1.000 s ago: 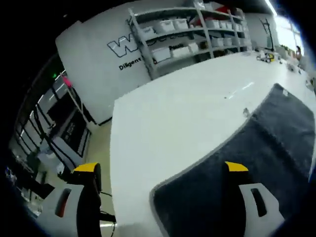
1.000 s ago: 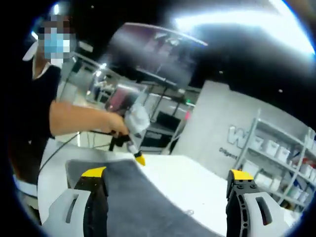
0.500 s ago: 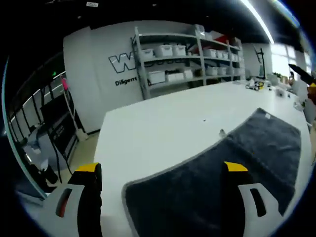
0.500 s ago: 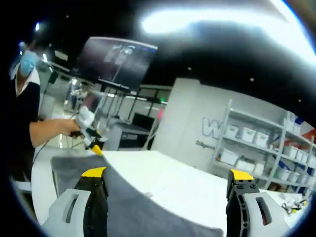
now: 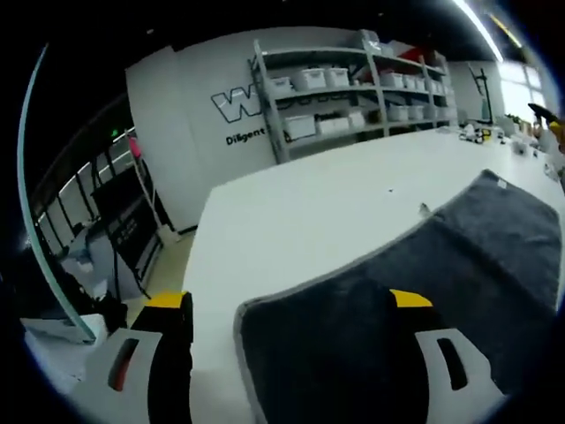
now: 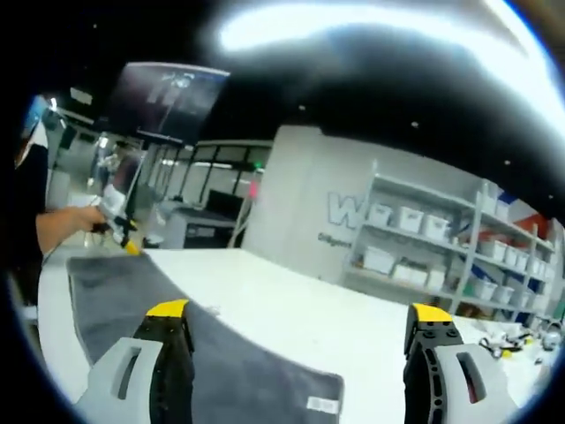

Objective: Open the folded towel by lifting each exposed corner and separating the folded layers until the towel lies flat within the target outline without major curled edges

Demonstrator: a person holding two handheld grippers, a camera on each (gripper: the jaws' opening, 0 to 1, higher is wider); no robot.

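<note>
Left gripper (image 5: 291,305): we see its two jaws rising from the bottom of the left gripper view, grey bodies with black fingers and yellow tips, set wide apart and holding nothing. The left-hand jaw stands over the table edge; the right-hand jaw stands over the towel.

Right gripper (image 6: 300,314): in the right gripper view we find the same build, jaws spread wide, nothing between them. The left-hand jaw overlaps the towel; the right-hand jaw stands over bare tabletop. In that view we also note the left gripper at the far left of the frame, held in the person's hand (image 6: 75,221), its yellow tip just at the towel's far end.

Towel (image 5: 415,300): dark grey, thick pile, paler piping along the edge. In the left gripper view it spreads from lower centre to the right edge of the frame, its rounded corner at lower centre, the surface lying flat with no curl that we can make out. A small white tag shows at the far corner. In the right gripper view it runs as a long band from middle left to bottom centre, white label near the close corner.

Table (image 5: 291,212): white, broad, bearing the towel.

Shelving (image 5: 353,79): grey racks with white bins, upper centre of the frame, against a white wall with dark lettering.
</note>
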